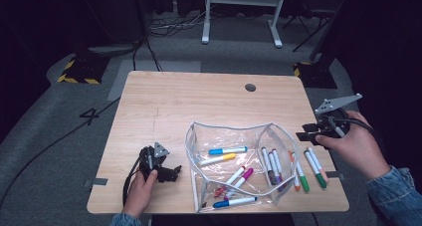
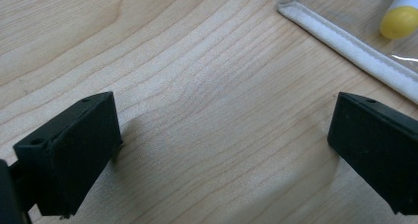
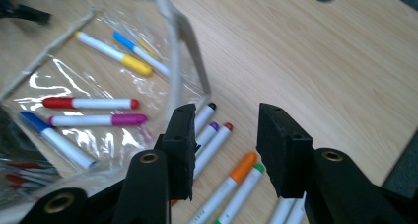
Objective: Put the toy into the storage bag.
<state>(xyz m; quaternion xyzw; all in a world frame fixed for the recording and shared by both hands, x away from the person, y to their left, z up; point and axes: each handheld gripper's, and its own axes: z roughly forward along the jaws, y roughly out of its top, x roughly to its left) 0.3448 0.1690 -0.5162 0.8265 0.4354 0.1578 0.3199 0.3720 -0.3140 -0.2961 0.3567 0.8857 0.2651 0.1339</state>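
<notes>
1. The right gripper [image 3: 222, 150] is seen with jaws apart and empty, directly above the loose markers [image 3: 231, 177], whose long axes run roughly along its reach.
2. The clear pouch [image 1: 199, 136] lies beyond, towards the left gripper [image 2: 222, 150], which is held open and, seemingly, resting on the table [image 1: 164, 96].

From the high view I can't read the left gripper [image 1: 171, 173] jaw gap, too small and partly under the hand [image 1: 141, 190]. In the left gripper view the yellow marker [image 2: 400, 19] is cut off by the top right corner, pouch [image 2: 355, 49] too. In the right gripper view the orange marker [image 3: 231, 177] and green marker [image 3: 244, 189] run off the bottom edge, and the red markers [image 3: 19, 172] at lower left blur behind plastic.
</notes>
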